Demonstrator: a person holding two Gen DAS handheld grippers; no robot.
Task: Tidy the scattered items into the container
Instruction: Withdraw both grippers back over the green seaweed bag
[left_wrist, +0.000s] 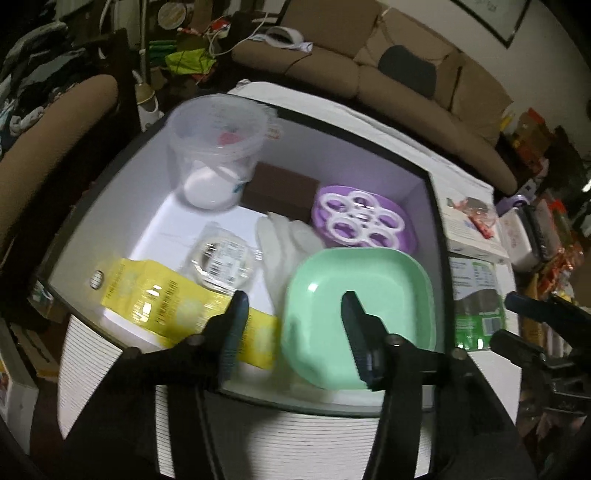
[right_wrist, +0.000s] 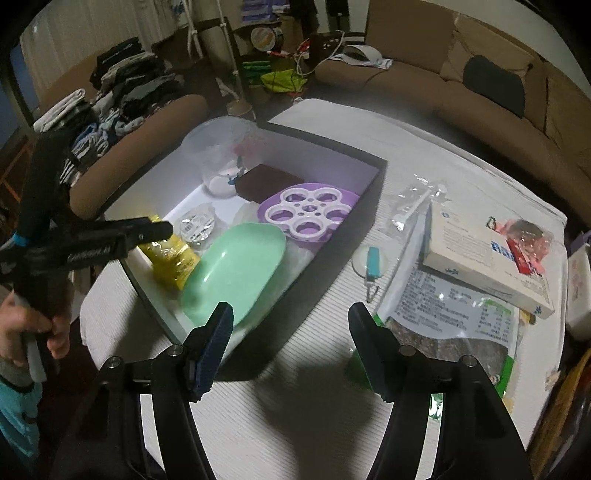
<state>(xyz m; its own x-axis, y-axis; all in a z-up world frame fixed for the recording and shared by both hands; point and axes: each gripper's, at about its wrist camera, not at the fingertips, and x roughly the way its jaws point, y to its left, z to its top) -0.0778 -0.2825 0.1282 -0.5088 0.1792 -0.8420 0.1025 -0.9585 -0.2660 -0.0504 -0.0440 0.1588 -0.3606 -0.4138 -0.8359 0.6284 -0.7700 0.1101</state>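
Right wrist view: a counter (right_wrist: 295, 406) with a white ribbed cover carries a black box (right_wrist: 354, 206) with a white inside. A brown sofa (right_wrist: 461, 96) stands behind it. In the box, at the near end, a green dish (left_wrist: 354, 317) leans tilted, its edge over a yellow packet (left_wrist: 162, 302) to the left. A white glove (left_wrist: 280, 236) lies beside the dish toward the middle. Beyond it sits a purple tray (left_wrist: 365, 218) with a white ringed insert, and next to that a brown block (left_wrist: 280, 188). A clear tub (left_wrist: 218, 147) stands upright in the far left corner. A small clear lidded cup (left_wrist: 221, 262) lies between the tub and the packet.

Outside the box, to its right, lie a green-and-white bag (right_wrist: 450, 325), a white carton (right_wrist: 484, 258) resting on it, a clear sachet (right_wrist: 413, 210) and a small round white item (right_wrist: 369, 266) with a teal tab.

Left hand-held gripper (left_wrist: 295, 310) hangs over the near end of the box, jaws apart, nothing between them. Right hand-held gripper (right_wrist: 291, 321) is over the box's near right wall, jaws wide apart and empty. A hand (right_wrist: 33, 332) grasps the left tool's handle.
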